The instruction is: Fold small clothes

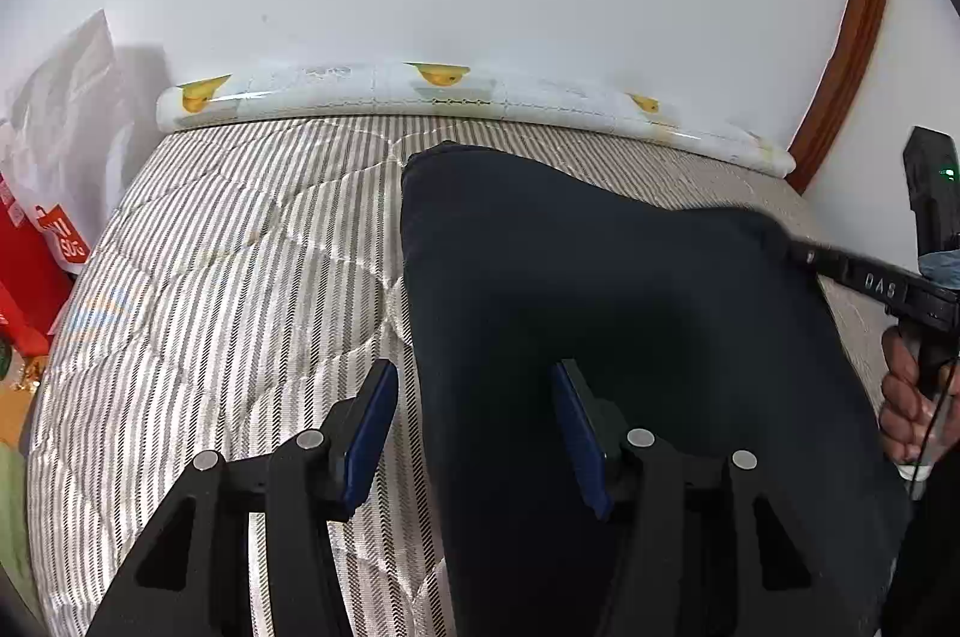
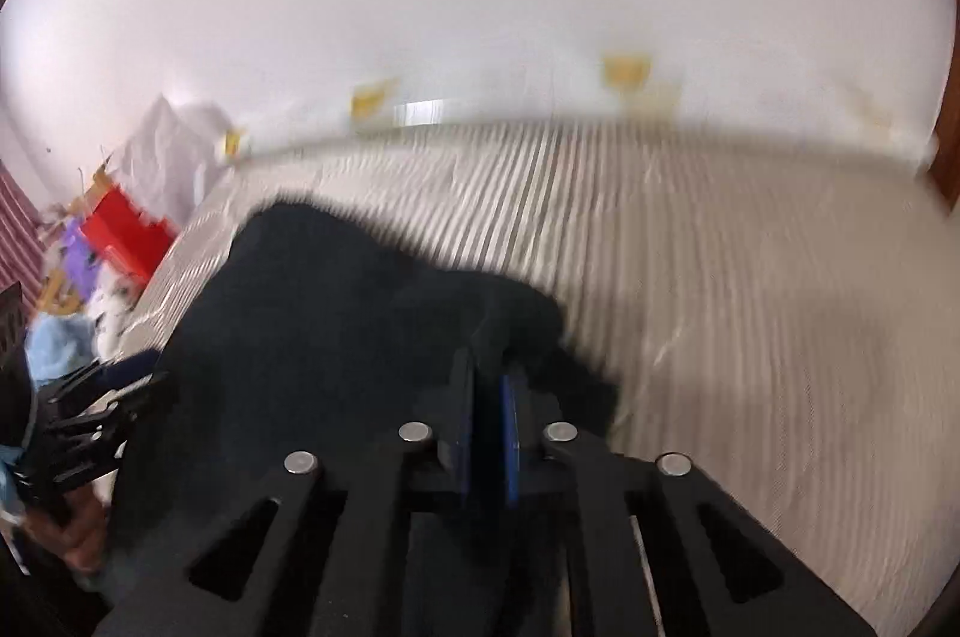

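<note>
A dark navy garment (image 1: 600,313) lies on the striped quilted bed (image 1: 240,289). My left gripper (image 1: 474,385) is open; its jaws straddle the garment's left edge, one finger over the quilt, one over the cloth. My right gripper (image 2: 489,397) is shut on the garment's (image 2: 336,313) right edge, cloth pinched between its blue pads (image 2: 510,433). The right wrist view is blurred. The right gripper also shows in the left wrist view (image 1: 798,250), pinching the garment's right corner and lifting it.
A rolled mat with yellow fruit print (image 1: 456,93) lies along the white wall at the bed's far edge. Red boxes and bags (image 1: 30,265) stand left of the bed. A wooden door frame (image 1: 858,54) stands at the right.
</note>
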